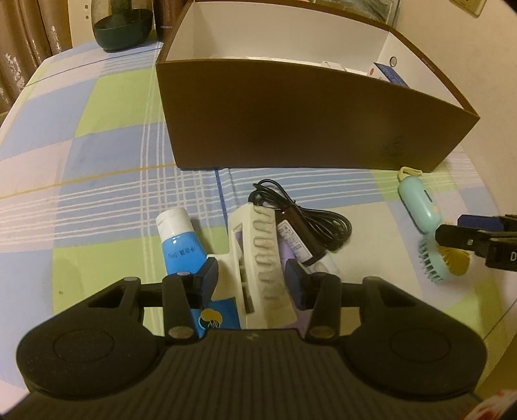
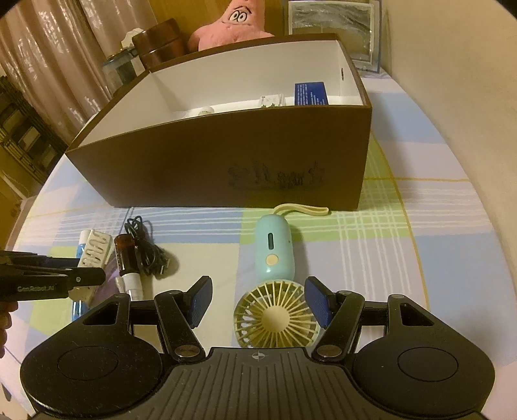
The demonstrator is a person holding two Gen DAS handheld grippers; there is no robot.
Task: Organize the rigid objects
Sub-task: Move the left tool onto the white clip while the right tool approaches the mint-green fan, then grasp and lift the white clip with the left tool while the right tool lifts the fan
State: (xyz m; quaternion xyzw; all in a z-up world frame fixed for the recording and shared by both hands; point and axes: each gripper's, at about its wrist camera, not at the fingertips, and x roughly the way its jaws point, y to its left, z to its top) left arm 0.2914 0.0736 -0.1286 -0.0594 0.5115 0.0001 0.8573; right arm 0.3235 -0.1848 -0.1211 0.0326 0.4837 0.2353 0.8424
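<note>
A white slotted comb-like piece [image 1: 258, 258] lies on the checked cloth, tilted. My left gripper [image 1: 252, 282] straddles it, one blue pad close against each side; I cannot tell if they press. Under the left finger lies a blue tube [image 1: 181, 245]. To the right are a purple tube [image 1: 290, 248], a brown bottle [image 2: 126, 255] and a black cable [image 1: 323, 223]. My right gripper [image 2: 258, 302] stands open around the head of a mint handheld fan [image 2: 274, 248], with a gap on the left side. A brown box [image 2: 226, 155] stands behind.
The box [image 1: 290, 113] holds a blue carton [image 2: 310, 93] and small white items. Behind it are a pink plush [image 2: 232, 19], a brown canister [image 2: 161, 42] and a picture frame [image 2: 332, 29]. A dark vase [image 1: 122, 26] sits at the far left. Curtains hang beyond the table.
</note>
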